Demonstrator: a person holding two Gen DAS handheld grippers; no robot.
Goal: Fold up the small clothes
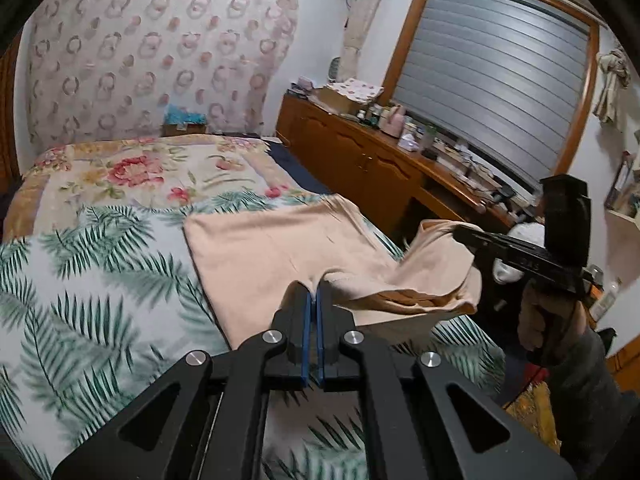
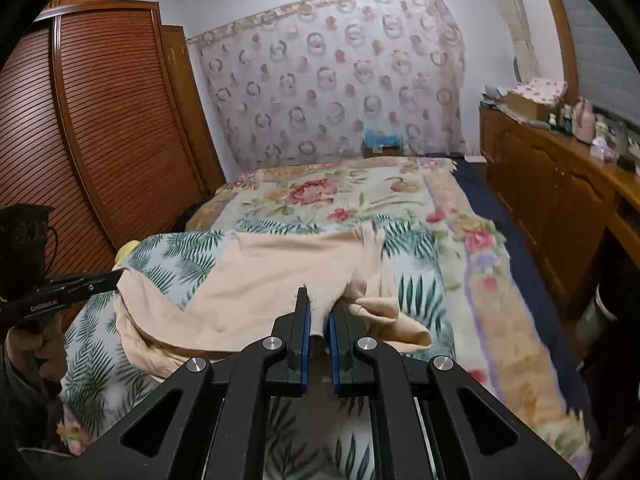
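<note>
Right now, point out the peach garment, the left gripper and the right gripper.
peach garment (image 1: 280,240): left wrist view, flat middle lying on the bed.
left gripper (image 1: 313,294): left wrist view, tips pinching the hem.
right gripper (image 2: 319,312): right wrist view, tips pinching bunched cloth.

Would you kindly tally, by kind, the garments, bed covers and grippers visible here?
Peach garment: 1, pinched by both grippers
Bed covers: 2, palm-leaf cover and floral blanket
Grippers: 2, left gripper and right gripper, jaws shut on the cloth
Total: 5
</note>
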